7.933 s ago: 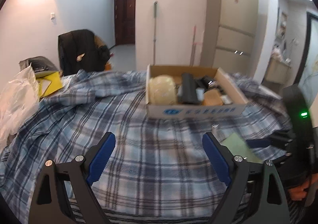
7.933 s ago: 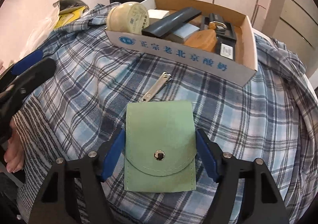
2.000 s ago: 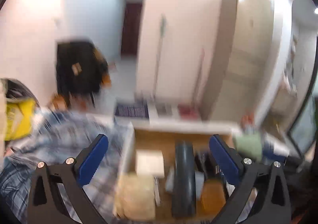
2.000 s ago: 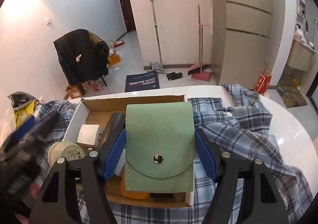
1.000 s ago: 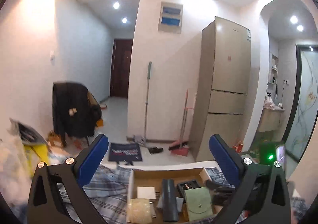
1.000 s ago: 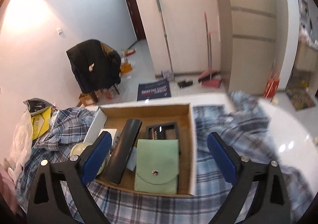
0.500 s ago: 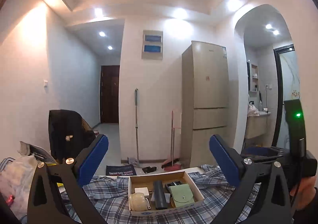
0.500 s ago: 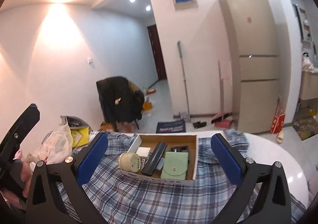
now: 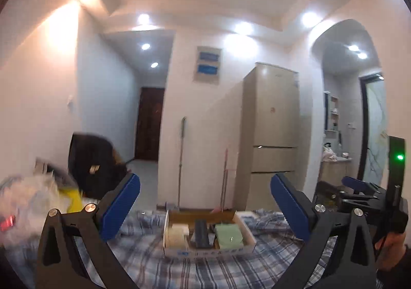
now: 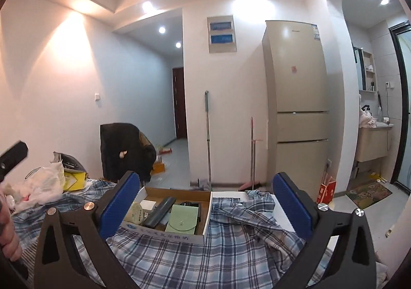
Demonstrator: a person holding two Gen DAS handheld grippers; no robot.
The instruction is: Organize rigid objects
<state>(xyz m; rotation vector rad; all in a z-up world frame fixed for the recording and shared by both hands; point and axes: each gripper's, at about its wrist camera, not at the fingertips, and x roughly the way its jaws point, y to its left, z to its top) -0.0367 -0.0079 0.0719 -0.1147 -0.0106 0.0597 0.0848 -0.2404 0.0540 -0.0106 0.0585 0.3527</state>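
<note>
The right gripper (image 10: 205,201) hangs wide open and empty, like the left gripper (image 9: 204,204). The green pouch (image 10: 183,217) lies in the cardboard box (image 10: 164,235), ahead and slightly left, nearer the right gripper.

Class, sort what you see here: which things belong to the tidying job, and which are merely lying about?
Part of the job:
cardboard box
green pouch
dark case
round tin

Lying about:
plaid cloth
plastic bag
chair with black jacket
fridge
</note>
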